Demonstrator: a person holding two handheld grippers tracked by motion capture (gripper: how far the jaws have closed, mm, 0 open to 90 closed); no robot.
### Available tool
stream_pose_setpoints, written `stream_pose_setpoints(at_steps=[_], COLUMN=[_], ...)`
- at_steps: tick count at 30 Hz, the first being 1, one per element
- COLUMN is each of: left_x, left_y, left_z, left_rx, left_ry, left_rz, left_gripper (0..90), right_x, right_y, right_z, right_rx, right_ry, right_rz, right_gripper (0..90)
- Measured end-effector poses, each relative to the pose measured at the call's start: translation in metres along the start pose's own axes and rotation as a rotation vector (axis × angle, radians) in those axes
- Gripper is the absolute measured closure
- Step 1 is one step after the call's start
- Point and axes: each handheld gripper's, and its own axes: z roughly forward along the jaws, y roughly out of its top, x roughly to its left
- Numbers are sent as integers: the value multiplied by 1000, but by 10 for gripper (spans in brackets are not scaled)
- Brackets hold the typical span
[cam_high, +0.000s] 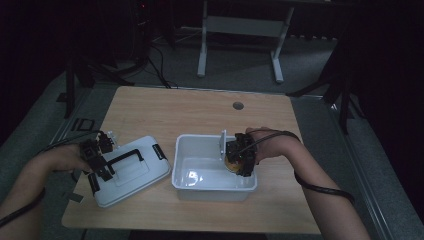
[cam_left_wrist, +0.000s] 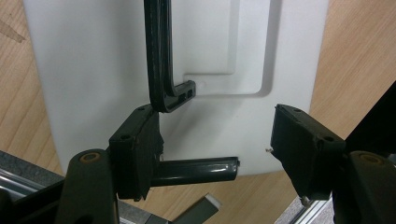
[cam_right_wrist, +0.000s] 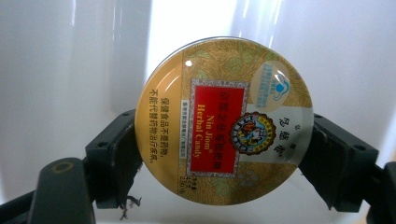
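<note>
High view: right gripper (cam_high: 239, 159) inside white bin (cam_high: 185, 150), near its right wall, jaws pinching round candy tin (cam_right_wrist: 223, 120) by the rim. Left gripper (cam_high: 98, 159) on lid (cam_high: 135, 170) at left, jaws spread beside black handle (cam_left_wrist: 161, 70). Likely placing step; next: lower tin, release, then bring lid across.

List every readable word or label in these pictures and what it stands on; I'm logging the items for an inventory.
"Nin Jiom Herbal Candy": red panel on the lid of the round tin, held in the right gripper.
Chinese characters beside the panel and on the tin's right: too small to transcribe reliably.
Round blue emblem: text unreadable.
White lid, white bin: no text.
</note>
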Motion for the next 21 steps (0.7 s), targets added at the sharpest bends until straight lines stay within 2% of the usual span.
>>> stream_pose_setpoints(at_steps=[5, 8, 14, 18, 21], left_x=[0, 0, 0, 1, 1], left_y=[-1, -1, -1, -1, -1], left_z=[0, 0, 0, 1, 1], left_rx=[0, 0, -1, 1, 4], left_ry=[1, 1, 1, 1, 2], left_rz=[-4, -3, -4, -6, -4], left_gripper=[328, 328, 328, 328, 328], right_x=[0, 0, 2, 3, 2], right_y=[0, 0, 4, 8, 9], right_z=[17, 25, 37, 44, 48], right_rx=[29, 46, 58, 66, 76], right_ry=[37, 45, 60, 87, 83], right_rz=[19, 27, 16, 21, 17], right_gripper=[200, 200, 200, 200, 199])
